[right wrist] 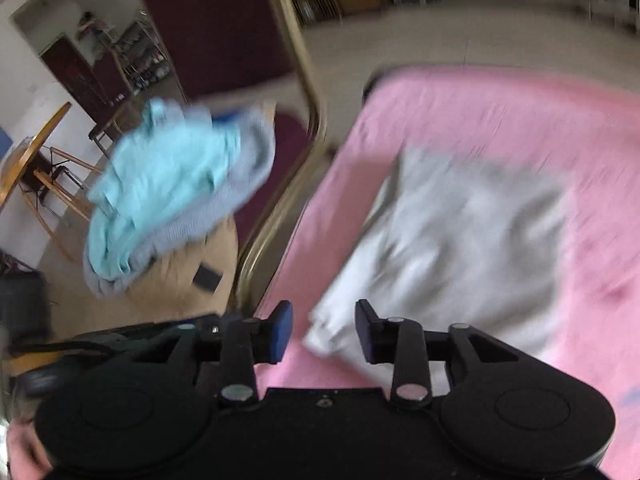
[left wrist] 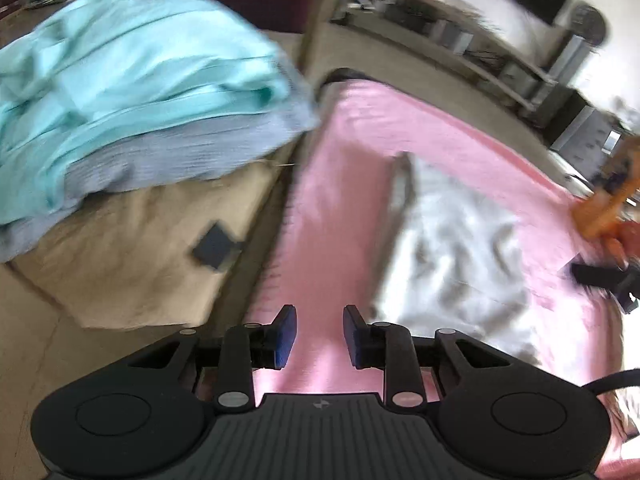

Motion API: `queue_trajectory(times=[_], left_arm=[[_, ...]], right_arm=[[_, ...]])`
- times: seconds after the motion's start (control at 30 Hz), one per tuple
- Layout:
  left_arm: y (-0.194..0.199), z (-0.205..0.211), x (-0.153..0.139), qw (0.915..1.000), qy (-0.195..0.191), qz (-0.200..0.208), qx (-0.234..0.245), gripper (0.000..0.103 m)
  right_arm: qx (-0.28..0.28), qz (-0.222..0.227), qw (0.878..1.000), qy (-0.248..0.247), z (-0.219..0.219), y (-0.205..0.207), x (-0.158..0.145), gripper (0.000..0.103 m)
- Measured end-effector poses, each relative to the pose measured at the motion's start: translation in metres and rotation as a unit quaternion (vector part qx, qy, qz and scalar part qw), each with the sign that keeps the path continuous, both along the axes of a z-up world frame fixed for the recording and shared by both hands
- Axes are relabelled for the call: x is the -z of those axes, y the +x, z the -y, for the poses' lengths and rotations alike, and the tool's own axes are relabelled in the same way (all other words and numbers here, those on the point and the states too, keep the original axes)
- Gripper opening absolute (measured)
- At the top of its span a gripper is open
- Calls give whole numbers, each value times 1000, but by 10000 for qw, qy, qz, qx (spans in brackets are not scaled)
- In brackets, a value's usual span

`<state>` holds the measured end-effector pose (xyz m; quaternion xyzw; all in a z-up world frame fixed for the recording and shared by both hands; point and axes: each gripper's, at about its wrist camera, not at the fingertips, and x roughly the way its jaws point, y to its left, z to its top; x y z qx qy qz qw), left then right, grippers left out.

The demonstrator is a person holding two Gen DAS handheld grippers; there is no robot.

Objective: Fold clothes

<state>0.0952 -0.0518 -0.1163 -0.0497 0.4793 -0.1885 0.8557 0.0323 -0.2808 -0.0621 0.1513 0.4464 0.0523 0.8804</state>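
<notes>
A light grey garment [left wrist: 452, 240] lies spread and wrinkled on the pink sheet [left wrist: 328, 208]; it also shows in the right wrist view [right wrist: 460, 240] on the same sheet [right wrist: 480, 112]. My left gripper [left wrist: 320, 334] is open and empty, hovering over bare pink sheet left of the garment. My right gripper [right wrist: 324, 330] is open and empty, with the garment's near corner [right wrist: 320, 332] showing between its fingers. The other gripper [left wrist: 608, 276] shows at the right edge of the left wrist view. Both views are motion-blurred.
A pile of turquoise and grey-blue clothes [left wrist: 132, 92] sits on a tan cushion [left wrist: 140, 248] left of the bed; the pile also shows in the right wrist view [right wrist: 176, 188]. A brass-coloured frame [right wrist: 304, 80] stands between them. Shelves [left wrist: 460, 40] line the far wall.
</notes>
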Motion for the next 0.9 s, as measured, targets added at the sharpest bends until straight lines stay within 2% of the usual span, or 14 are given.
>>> queue_trajectory(times=[0.07,0.13,0.2,0.3,0.37,0.4,0.47,0.53,0.57,0.63,0.7,0.8,0.9], left_arm=[[-4,13,-3,9993,-93,74,341,24],[-6,33,-4,9982,-17,134,583,24],[-9,60,-1,9964,146,103,831,25],[-10,96,14,9932,478,47,1060,25],[-9,111,25,9919,647,6,1097,25],[-9,115,28,9919,667,20,1084,23],[-5,118,29,9928,657,163,986,23],[1,120,30,9934,699,281,866,23],[5,122,34,9935,744,264,814,23],[16,124,45,9937,855,66,719,20],[21,124,55,9930,977,-52,662,19],[23,121,57,9922,1062,-68,644,24],[22,117,57,9921,1077,-69,645,24]], right_arm=[[-62,337,9968,-727,20,-19,-31,51],[-140,409,9868,-1563,35,-34,-40,53],[-132,261,9757,-2172,51,-44,-31,52],[-13,34,9654,-2606,72,-54,2,51],[107,-47,9668,-2551,86,-55,31,47],[178,-59,9723,-2331,91,-54,43,32],[308,-68,9823,-1847,101,-51,67,14],[276,69,9954,-913,106,-44,80,14],[204,111,9982,-555,106,-39,85,15],[30,109,9997,-222,97,-22,93,15],[-208,31,9994,-270,83,-6,100,16],[-303,-251,9966,-729,65,16,113,18],[-471,-662,9919,-976,59,10,117,19]])
